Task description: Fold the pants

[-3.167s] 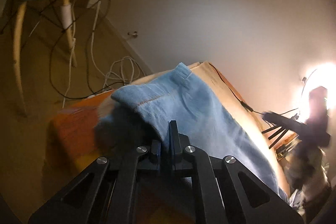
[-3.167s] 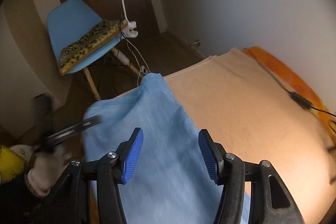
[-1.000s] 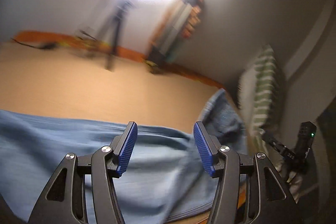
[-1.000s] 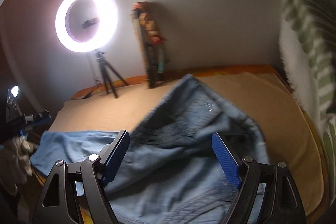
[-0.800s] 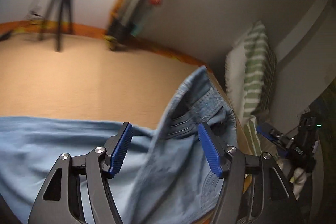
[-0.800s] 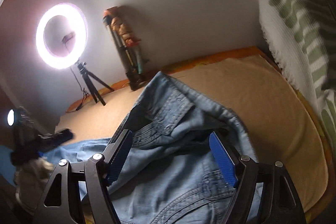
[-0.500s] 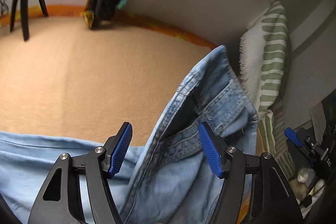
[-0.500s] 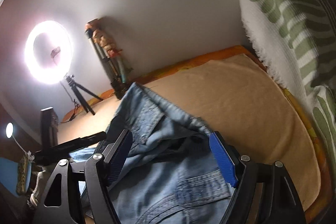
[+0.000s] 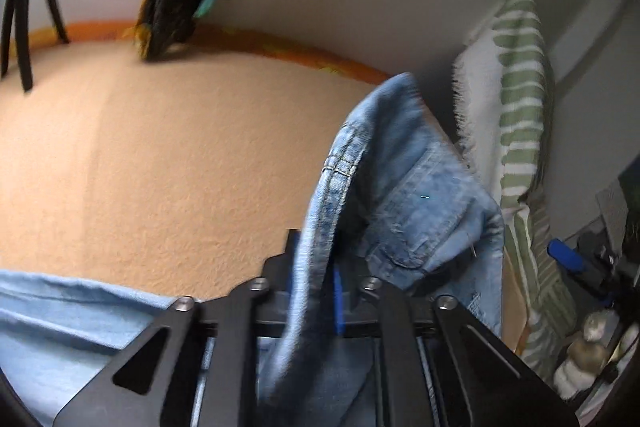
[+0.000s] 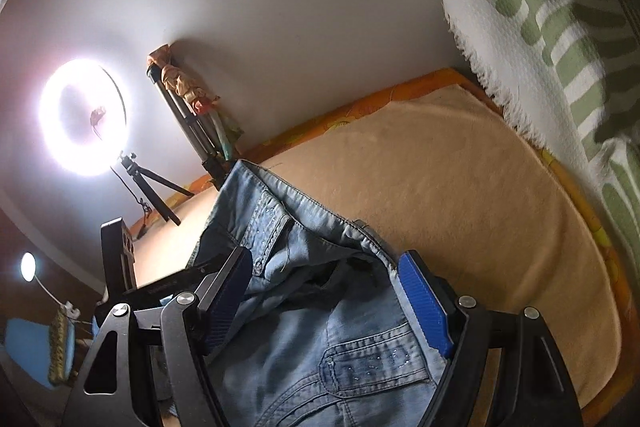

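Light blue jeans (image 9: 404, 203) lie on a tan blanket (image 9: 160, 155) on a bed. My left gripper (image 9: 314, 279) is shut on the waistband edge of the jeans, which rises between the fingers. In the right wrist view the waist end of the jeans (image 10: 320, 307) lies bunched with a back pocket showing. My right gripper (image 10: 324, 303) is open, its blue pads on either side of the waistband just above the fabric. The left gripper's body (image 10: 168, 287) shows at the left of that view.
A green-and-white striped cloth (image 10: 540, 7) hangs at the right end of the bed. A ring light on a tripod (image 10: 84, 115) and a folded stand (image 10: 192, 115) are by the far wall. Bottles and clutter (image 9: 592, 343) sit past the bed's right edge.
My left gripper went from open to shut on the jeans' waistband. Both grippers have moved in closer to the waist end of the jeans.
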`<move>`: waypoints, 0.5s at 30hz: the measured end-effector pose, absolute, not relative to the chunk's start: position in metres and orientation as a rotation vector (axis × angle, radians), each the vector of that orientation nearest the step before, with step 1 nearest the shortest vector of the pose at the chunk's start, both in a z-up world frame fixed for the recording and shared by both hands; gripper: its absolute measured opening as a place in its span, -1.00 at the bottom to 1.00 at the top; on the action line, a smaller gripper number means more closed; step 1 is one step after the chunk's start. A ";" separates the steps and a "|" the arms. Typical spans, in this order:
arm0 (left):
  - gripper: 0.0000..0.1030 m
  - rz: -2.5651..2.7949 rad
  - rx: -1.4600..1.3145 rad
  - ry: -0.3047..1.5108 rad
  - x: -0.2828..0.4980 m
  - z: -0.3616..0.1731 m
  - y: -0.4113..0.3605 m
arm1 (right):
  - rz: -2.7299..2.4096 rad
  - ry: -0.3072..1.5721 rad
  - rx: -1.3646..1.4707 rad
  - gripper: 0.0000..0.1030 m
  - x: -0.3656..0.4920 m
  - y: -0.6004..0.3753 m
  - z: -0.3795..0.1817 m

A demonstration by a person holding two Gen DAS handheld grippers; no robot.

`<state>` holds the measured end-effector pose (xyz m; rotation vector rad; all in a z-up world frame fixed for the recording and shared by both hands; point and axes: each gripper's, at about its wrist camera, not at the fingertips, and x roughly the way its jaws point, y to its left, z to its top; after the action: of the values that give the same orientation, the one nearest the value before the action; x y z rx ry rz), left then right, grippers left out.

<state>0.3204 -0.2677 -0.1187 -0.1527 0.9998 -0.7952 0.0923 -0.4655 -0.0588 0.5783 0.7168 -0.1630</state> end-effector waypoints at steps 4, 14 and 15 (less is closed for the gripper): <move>-0.88 -0.859 -0.087 0.911 0.300 -0.103 -0.270 | -0.161 0.727 0.587 0.53 0.092 -0.467 -0.062; -0.88 -1.082 0.180 0.793 0.195 -0.093 -0.290 | -0.136 0.713 0.705 0.53 0.074 -0.486 -0.070; -0.88 -1.106 0.211 0.798 0.183 -0.097 -0.294 | -0.133 0.708 0.723 0.53 0.071 -0.489 -0.072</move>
<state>0.1831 -0.2945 -0.0974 0.2112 0.7981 -1.1060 0.0707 -0.4889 -0.0716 0.7227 0.7081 -0.1335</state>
